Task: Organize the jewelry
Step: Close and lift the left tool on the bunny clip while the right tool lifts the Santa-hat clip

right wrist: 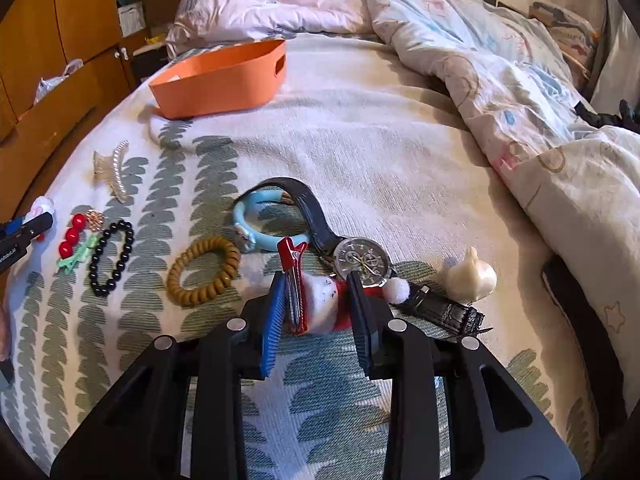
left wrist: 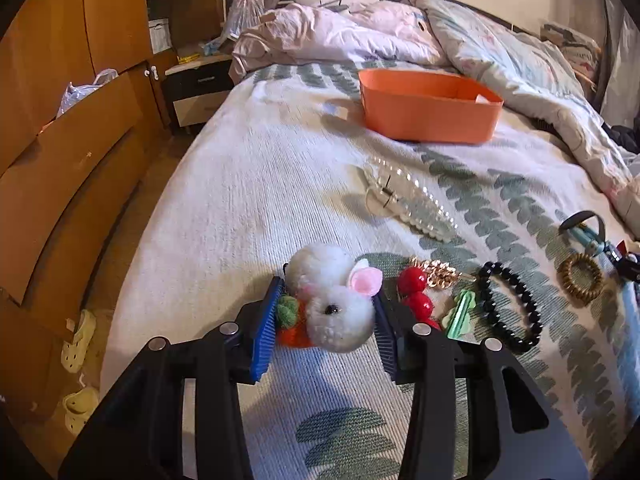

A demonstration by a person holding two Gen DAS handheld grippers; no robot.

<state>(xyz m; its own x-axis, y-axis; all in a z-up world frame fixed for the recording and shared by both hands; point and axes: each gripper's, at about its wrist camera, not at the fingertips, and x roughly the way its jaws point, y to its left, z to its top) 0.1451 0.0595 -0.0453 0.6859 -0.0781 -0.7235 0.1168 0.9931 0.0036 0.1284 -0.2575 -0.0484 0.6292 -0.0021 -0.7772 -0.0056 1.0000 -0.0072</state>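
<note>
My left gripper is shut on a white pom-pom rabbit hair clip with a felt carrot, low over the bed. My right gripper is shut on a red Santa hair clip with a white pom-pom. The orange basket stands farther up the bed; it also shows in the right wrist view. Red bead clip, green clip, black bead bracelet and coil hair tie lie right of the rabbit.
A clear pearl claw clip, a blue bangle, a wristwatch and a cream claw clip lie on the leaf-patterned blanket. A rumpled duvet is at the right, a wooden wardrobe at the left.
</note>
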